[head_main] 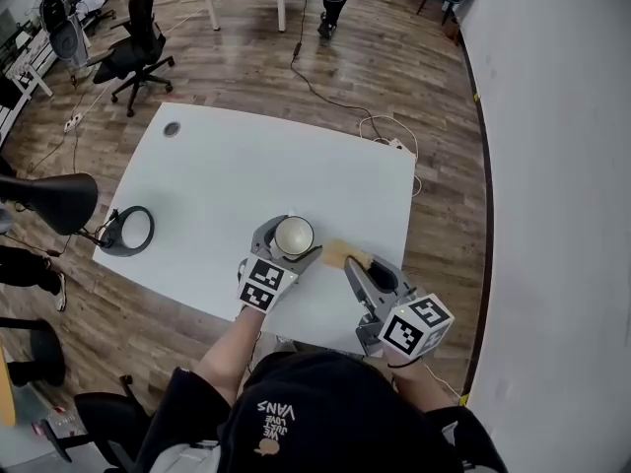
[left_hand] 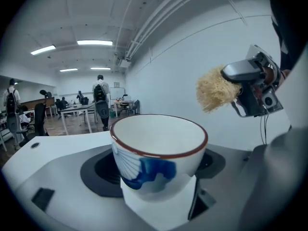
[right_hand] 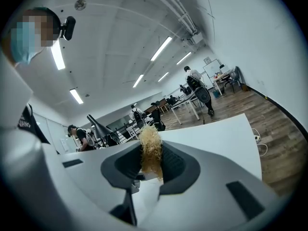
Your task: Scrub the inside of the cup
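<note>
A white cup (head_main: pixel 294 236) with a brown rim and a blue pattern sits upright between the jaws of my left gripper (head_main: pixel 287 240), which is shut on it; the left gripper view shows the cup (left_hand: pixel 158 150) close up and empty inside. My right gripper (head_main: pixel 353 260) is shut on a tan fibrous scrubber (head_main: pixel 340 254), held just right of the cup and apart from it. The scrubber (right_hand: pixel 151 150) stands pinched between the jaws in the right gripper view, and the scrubber (left_hand: pixel 215 89) shows above and right of the cup in the left gripper view.
The white table (head_main: pixel 217 175) carries a black desk lamp (head_main: pixel 59 201) with a round base (head_main: pixel 131 231) at its left edge. A cable and power strip (head_main: pixel 392 141) lie on the wood floor beyond the table's far right corner. An office chair (head_main: pixel 133 47) stands far left.
</note>
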The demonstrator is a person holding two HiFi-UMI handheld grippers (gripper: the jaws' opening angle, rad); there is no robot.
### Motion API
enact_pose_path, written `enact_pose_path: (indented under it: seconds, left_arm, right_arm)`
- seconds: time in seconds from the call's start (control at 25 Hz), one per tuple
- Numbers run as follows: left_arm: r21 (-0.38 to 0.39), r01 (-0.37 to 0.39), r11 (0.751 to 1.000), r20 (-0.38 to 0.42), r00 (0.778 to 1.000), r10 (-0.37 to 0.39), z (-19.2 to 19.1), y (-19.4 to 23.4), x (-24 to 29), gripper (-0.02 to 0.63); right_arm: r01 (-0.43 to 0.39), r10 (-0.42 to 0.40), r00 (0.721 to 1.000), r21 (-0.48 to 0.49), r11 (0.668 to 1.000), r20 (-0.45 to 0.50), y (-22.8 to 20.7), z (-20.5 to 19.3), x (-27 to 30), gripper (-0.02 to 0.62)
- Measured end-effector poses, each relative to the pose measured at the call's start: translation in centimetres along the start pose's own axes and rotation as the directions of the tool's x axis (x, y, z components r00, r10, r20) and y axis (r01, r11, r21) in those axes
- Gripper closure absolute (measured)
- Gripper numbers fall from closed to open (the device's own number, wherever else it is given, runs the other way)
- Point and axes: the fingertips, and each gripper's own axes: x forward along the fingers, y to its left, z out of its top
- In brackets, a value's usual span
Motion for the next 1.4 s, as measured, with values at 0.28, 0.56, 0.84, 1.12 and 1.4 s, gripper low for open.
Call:
enact_pose_path:
  seconds: [0.28, 0.56, 0.84, 1.12, 1.4]
  left_arm:
    - [-0.079, -0.04, 0.996, 0.028, 0.999, 0.042, -0.9, 2.7, 2.0, 0.19]
    - [-0.132, -0.046, 0.99, -0.007, 0.999, 0.046, -2.7, 4.5, 4.1, 0.19]
    - [-0.142, -0.042, 0.989, -0.02, 0.999, 0.04, -3.9, 4.9, 5.2, 0.19]
    - [-0.169, -0.062, 0.984, -0.021, 0.998, 0.059, -4.2, 5.3, 5.7, 0.19]
    - [-0.186, -0.076, 0.979, -0.043, 0.997, 0.069, -5.3, 5.2, 5.8, 0.19]
  right_arm:
    - [0.044, -0.044, 0.999, 0.013, 0.999, -0.01, -1.1, -0.2, -0.2, 0.504]
    - [0.081, -0.08, 0.997, 0.034, 0.996, -0.019, -2.2, -0.5, -0.1, 0.505]
    - [0.102, -0.101, 0.994, 0.037, 0.994, -0.032, -2.6, -0.7, 0.1, 0.503]
    - [0.094, -0.092, 0.995, 0.034, 0.995, -0.041, -2.9, -0.6, 0.2, 0.503]
    - [0.088, -0.086, 0.995, 0.034, 0.996, -0.05, -2.9, -0.7, 0.2, 0.503]
